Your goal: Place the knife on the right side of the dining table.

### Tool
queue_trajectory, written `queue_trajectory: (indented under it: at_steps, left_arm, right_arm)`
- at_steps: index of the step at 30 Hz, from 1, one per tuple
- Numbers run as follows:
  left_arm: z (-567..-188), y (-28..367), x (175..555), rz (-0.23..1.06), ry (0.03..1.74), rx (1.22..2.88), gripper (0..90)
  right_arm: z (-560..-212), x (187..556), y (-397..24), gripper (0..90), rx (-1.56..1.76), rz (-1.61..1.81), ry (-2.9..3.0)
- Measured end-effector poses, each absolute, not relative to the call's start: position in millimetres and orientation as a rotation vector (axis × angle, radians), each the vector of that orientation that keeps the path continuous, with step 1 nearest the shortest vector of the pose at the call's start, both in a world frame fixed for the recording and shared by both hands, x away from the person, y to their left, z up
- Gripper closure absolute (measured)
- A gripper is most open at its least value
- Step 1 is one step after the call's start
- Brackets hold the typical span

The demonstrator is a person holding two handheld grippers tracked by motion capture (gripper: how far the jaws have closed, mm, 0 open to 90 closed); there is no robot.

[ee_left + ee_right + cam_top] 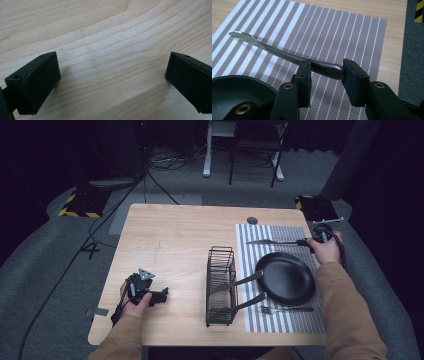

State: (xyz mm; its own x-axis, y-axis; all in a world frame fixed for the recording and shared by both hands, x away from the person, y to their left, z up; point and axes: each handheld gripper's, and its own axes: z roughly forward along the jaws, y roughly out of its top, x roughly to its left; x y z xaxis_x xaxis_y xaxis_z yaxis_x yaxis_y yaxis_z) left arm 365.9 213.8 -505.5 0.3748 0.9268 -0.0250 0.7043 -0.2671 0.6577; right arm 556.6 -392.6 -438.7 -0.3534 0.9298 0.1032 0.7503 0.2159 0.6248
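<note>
Right tongs [325,76] grip knife [287,53] handle above striped mat [332,32] (beside black plate [285,277]); left tongs [112,82] gape wide over bare counter [105,37].

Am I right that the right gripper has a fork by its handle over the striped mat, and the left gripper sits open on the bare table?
Not quite: the right gripper has a knife, not a fork; the right gripper view shows its flat blade. The fork lies on the striped mat below the plate. The left gripper is open over bare table.
</note>
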Motion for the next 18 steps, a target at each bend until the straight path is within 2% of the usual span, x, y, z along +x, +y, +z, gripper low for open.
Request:
queue_trajectory:
  at_steps: [9, 11, 18]
  left_arm:
    - [-505, 214, 366, 0.497, 1.401, 2.056, 0.0]
    - [-506, 214, 366, 0.497, 1.401, 2.056, 0.0]
    - [-506, 214, 366, 0.497, 1.401, 2.056, 0.0]
  right_arm:
    - [-452, 558, -400, 65.4, 1.623, 0.875, 2.189]
    - [-457, 560, -399, 60.9, 1.645, 0.878, 2.175]
    - [-463, 562, -399, 60.1, 1.661, 0.880, 2.165]
